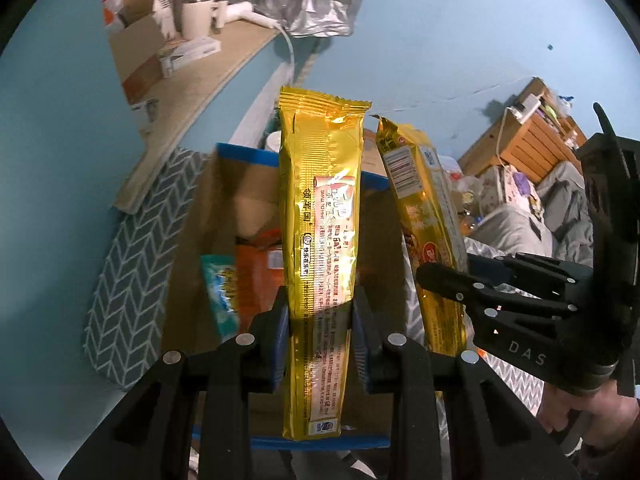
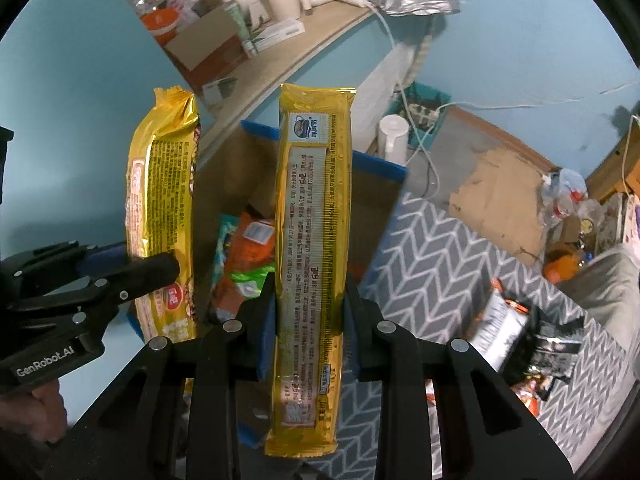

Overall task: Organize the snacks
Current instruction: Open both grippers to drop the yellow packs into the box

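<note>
Rug [image 2: 432, 240] with chevron pattern lies beside blue wall [image 2: 520, 40].

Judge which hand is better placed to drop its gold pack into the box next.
Left, slightly, though both hover there: the left gripper holds its gold pack over the cardboard box; the right gripper sits nearer the edge.

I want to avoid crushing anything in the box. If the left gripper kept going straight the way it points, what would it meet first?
Probably the cardboard box interior: the left gripper, shut on a gold snack pack, points down into it, toward the orange packet. Depth is unclear.
</note>
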A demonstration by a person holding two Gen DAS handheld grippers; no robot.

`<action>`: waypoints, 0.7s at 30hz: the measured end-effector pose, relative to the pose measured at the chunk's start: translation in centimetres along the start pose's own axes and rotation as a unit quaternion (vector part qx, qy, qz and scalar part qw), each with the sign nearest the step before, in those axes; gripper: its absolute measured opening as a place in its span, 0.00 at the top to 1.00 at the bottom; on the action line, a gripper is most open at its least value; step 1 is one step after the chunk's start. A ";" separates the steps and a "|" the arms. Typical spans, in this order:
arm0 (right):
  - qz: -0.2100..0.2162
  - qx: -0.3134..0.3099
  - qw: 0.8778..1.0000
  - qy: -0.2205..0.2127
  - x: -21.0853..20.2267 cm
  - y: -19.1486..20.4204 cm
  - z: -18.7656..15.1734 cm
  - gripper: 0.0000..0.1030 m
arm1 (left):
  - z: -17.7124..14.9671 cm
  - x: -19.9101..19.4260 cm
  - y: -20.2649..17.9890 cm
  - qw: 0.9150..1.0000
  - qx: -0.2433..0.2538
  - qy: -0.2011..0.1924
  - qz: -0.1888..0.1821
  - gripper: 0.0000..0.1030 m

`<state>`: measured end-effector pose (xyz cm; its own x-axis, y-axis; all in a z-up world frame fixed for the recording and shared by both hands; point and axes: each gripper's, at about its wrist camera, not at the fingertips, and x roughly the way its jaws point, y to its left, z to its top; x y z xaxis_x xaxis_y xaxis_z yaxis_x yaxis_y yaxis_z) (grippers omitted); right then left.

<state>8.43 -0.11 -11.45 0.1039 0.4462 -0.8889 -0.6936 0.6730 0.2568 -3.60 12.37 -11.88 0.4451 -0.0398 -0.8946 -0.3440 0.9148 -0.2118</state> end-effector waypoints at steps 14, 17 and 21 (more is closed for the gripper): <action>0.036 0.029 0.998 0.053 4.7 2.3 1.4 0.73 | -0.2 2.7 4.3 0.999 -0.029 0.030 0.015 0.72; 0.041 0.037 0.997 0.056 5.0 2.6 1.6 0.68 | -0.2 2.9 4.7 0.999 -0.036 0.033 0.013 0.71; 0.032 0.040 0.998 0.045 4.5 2.8 1.9 0.65 | -0.1 3.3 4.8 0.998 -0.036 0.037 0.018 0.64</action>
<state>8.29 4.91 -13.98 -0.0056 0.4380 -0.8990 -0.6374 0.6911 0.3407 -3.90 16.57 -15.86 0.3690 -0.0390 -0.9286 -0.4188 0.8850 -0.2036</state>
